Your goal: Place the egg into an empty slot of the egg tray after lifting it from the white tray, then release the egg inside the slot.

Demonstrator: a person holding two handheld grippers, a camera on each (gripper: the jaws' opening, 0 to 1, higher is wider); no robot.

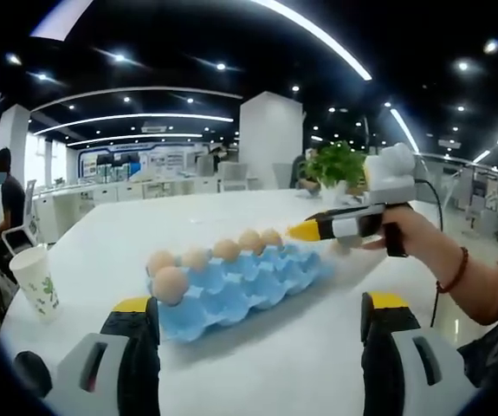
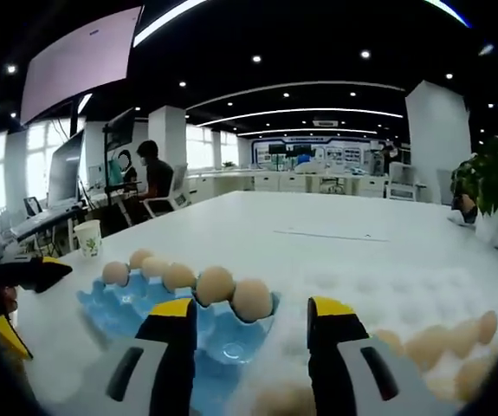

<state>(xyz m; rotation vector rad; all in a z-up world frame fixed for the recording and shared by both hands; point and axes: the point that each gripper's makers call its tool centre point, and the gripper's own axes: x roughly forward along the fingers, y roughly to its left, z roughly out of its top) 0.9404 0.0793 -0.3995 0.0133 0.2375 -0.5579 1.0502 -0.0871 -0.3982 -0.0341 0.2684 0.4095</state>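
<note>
White tabletop (image 1: 300,347) is seen bare around blue egg tray (image 1: 249,282). Left gripper (image 1: 257,360) and right gripper (image 2: 253,347) are held agape, empty; loose eggs (image 2: 439,342) are noted beside the right gripper.

L gripper (image 1: 259,325) fingers wide apart, nothing btwn, R gripper (image 2: 250,325) fingers apart too, R hand (image 1: 402,227) w/ beaded wristband gripping its handle, forearm bare

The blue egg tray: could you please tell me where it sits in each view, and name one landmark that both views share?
Left gripper view: the blue egg tray lies at centre, just above and between the jaws, eggs along its far edge.
Right gripper view: the blue egg tray lies lower left, partly behind the left jaw.
Shared landmark: the paper cup.
</note>
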